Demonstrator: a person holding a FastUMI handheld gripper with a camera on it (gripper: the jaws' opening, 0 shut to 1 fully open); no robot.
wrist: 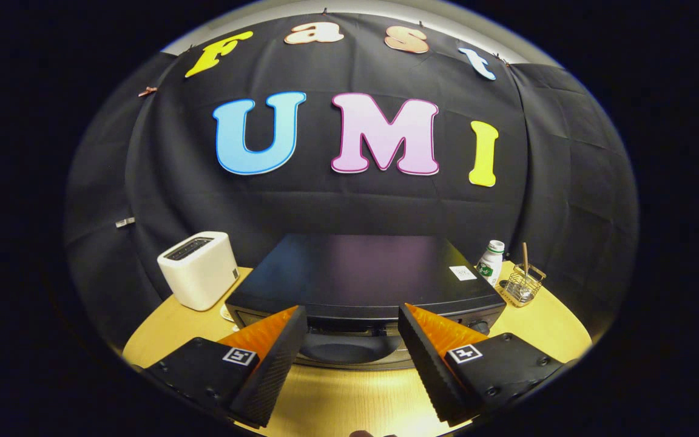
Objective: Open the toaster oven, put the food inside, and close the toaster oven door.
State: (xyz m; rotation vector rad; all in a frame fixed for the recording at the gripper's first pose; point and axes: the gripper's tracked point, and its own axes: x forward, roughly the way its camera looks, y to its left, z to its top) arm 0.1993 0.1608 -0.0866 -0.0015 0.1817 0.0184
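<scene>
In the gripper view, the gripper [352,325] hangs above a light wooden table [543,328] with its two fingers spread wide apart and nothing held between them. Their tips sit level with the front upper edge of the toaster oven [361,273], one toward each side of its front, but whether they touch it cannot be told from this angle.

The toaster oven is a black box that stands in the middle of the table, just ahead of the fingers and seen from above and in front. Its flat top has a dull sheen and carries a small white sticker [462,273] near the right back corner. Between the fingers, below the oven's front edge, a dark curved shape shows against a grey band; what part of the oven this is cannot be made out, and so it is unclear whether the door stands shut or open.

To the left of the oven, close beside it, stands a white pop-up toaster [198,270] with its slot facing up. To the right, toward the back, stands a small white bottle with a green label [491,262], and just beside that a little wire basket [522,285] with a thin stick standing in it
</scene>
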